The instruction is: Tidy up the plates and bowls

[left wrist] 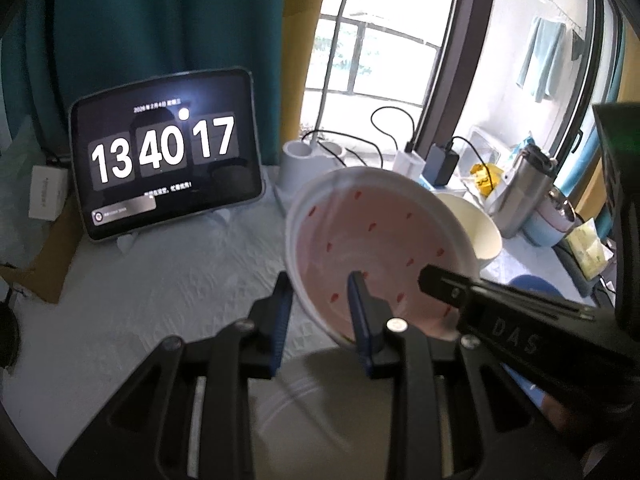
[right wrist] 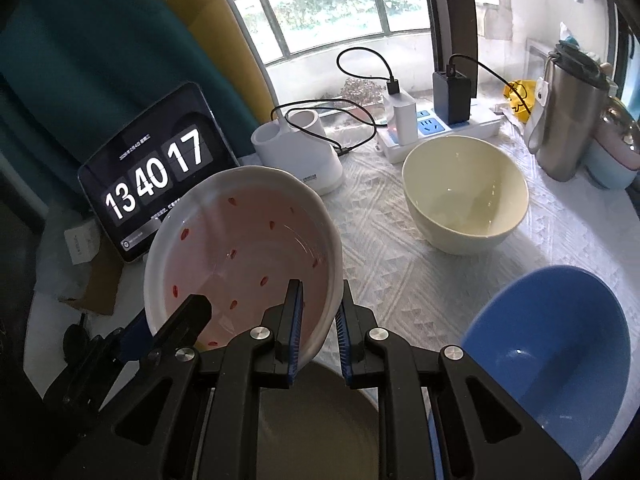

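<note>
Left wrist view: the left gripper has its jaws clamped on the near rim of the pink bowl, held tilted above the table; the cream bowl stands just behind it, a tablet to the left.

Right wrist view: the right gripper pinches the same pink bowl's right rim (white outside, red specks inside). The cream bowl stands apart, a blue bowl at right

bowls: 3 – pink, cream, blue | plates: 1 | tablets: 1
</note>
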`<state>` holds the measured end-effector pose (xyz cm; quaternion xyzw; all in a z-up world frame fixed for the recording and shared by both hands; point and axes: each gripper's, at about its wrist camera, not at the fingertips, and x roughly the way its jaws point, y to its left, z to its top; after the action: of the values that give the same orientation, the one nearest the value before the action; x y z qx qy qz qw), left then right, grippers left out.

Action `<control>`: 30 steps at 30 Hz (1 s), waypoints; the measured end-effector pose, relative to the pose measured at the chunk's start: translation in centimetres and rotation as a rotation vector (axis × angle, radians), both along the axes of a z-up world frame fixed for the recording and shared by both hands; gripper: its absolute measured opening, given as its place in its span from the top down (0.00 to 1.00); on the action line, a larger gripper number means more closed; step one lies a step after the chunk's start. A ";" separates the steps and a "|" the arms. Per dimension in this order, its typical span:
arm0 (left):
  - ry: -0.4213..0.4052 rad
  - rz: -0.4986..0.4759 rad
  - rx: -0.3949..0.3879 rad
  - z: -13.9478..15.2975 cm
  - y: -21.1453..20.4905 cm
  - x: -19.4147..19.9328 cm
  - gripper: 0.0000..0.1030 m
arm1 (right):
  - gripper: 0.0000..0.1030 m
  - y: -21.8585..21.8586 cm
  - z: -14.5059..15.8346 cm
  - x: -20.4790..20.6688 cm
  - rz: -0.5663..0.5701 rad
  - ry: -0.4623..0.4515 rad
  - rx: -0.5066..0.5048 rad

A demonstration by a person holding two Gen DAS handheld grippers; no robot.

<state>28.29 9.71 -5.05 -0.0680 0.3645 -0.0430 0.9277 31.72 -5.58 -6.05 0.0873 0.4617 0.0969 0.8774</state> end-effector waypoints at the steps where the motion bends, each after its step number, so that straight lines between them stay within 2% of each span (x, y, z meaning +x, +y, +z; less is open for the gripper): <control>1: -0.003 0.000 0.002 0.1 0.0 -0.1 0.72 | 0.83 -0.1 0.1 -0.2 0.001 0.000 0.002; 17: -0.044 -0.016 0.015 1.7 -2.0 -2.8 0.72 | 0.83 -1.6 2.0 -3.3 -0.005 -0.046 0.009; 30: -0.061 -0.044 0.016 2.6 -4.9 -4.6 0.72 | 0.83 -4.7 2.9 -5.1 -0.028 -0.062 0.022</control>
<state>23.71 4.85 -2.47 -0.0511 0.3379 -0.0624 0.9377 26.63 -10.29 -3.11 0.1006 0.4319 0.0924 0.8915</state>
